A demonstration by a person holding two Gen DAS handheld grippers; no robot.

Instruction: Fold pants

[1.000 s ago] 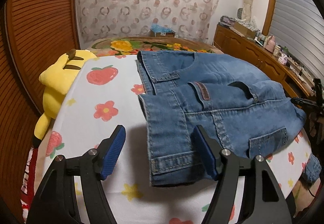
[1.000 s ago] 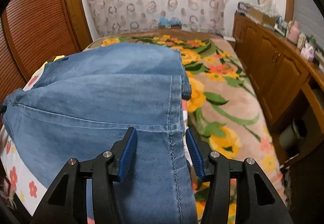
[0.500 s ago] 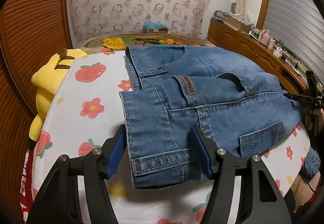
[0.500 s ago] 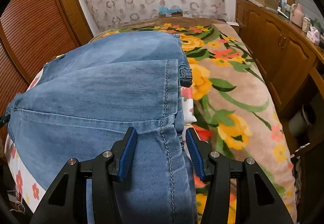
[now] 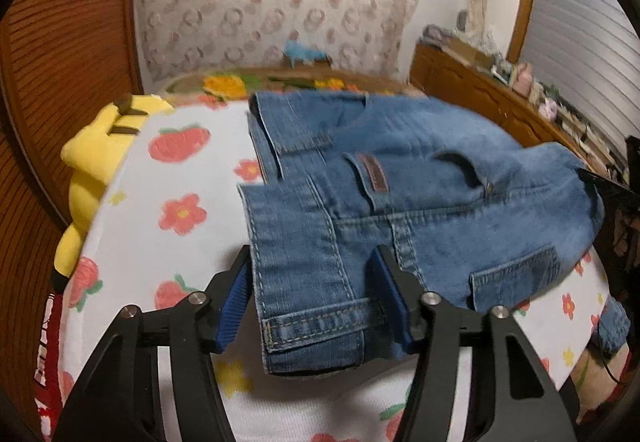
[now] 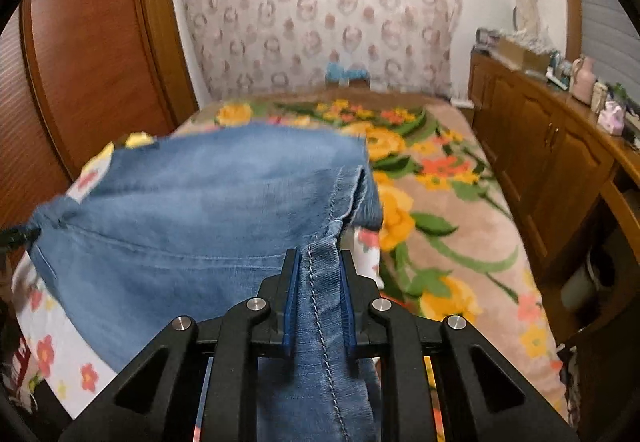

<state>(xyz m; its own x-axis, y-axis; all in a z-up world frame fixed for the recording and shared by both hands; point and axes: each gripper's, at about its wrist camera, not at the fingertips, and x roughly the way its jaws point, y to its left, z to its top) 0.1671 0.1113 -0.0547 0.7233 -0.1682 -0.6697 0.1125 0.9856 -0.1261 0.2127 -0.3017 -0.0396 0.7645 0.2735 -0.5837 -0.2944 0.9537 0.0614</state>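
The blue jeans (image 5: 400,202) are lying across the near end of the flowered white sheet (image 5: 160,242). The left gripper (image 5: 312,302) is closing around the waistband corner, pads not clearly pressing yet. The right gripper (image 6: 318,302) is squeezing narrow, pinching a bunched seam of the jeans at the sheet's right edge.

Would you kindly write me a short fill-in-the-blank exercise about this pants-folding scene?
1. The jeans lie on a white sheet printed with strawberries and ____.
2. The right gripper is shut on a stitched ____ of denim.
3. The plush toy at the sheet's edge is ____ in colour.

Missing words: flowers; seam; yellow
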